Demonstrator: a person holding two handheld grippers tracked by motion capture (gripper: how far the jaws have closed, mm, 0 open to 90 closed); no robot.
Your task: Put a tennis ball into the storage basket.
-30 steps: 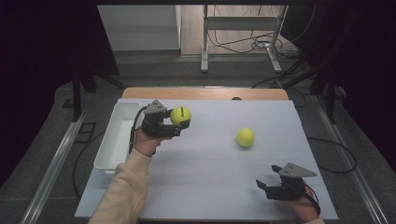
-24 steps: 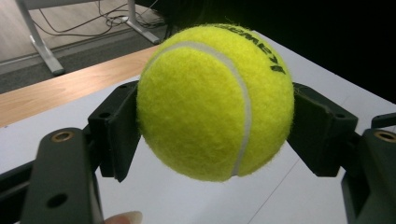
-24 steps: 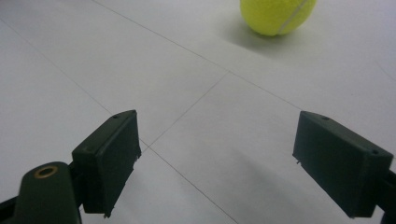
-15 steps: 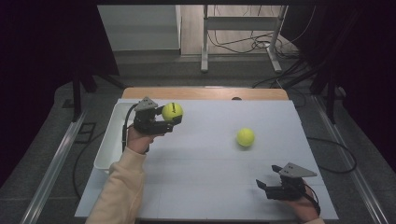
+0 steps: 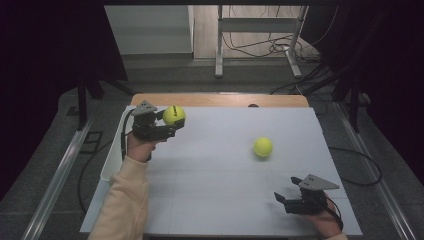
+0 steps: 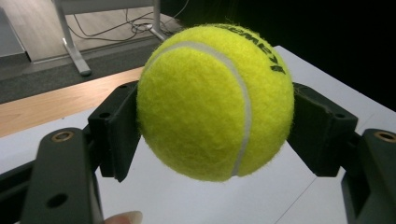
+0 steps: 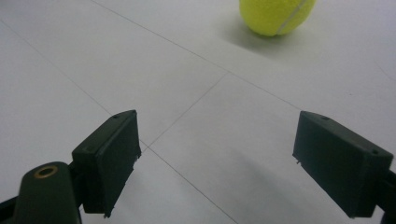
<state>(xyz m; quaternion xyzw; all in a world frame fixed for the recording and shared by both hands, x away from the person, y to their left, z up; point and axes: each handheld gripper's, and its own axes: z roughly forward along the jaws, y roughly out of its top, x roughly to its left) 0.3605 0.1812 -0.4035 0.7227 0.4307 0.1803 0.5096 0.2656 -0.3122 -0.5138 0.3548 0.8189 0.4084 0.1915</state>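
Observation:
My left gripper (image 5: 170,122) is shut on a yellow tennis ball (image 5: 174,115) and holds it above the table's far left part, near a white bin (image 5: 111,160). In the left gripper view both black pads press on the sides of that tennis ball (image 6: 215,100). A second tennis ball (image 5: 262,147) lies on the white table (image 5: 220,180), right of centre. My right gripper (image 5: 281,200) rests low near the front right edge, open, with nothing between its fingers (image 7: 109,161). The second tennis ball (image 7: 275,16) sits ahead of it, apart.
The white bin runs along the table's left edge. A wooden strip (image 5: 220,100) borders the far edge. Beyond it are metal stand legs (image 5: 257,47) and cables on the floor. Dark curtains flank both sides.
The left gripper has carried its tennis ball leftward and slightly farther away, toward the white bin. The right gripper and the loose ball have stayed put.

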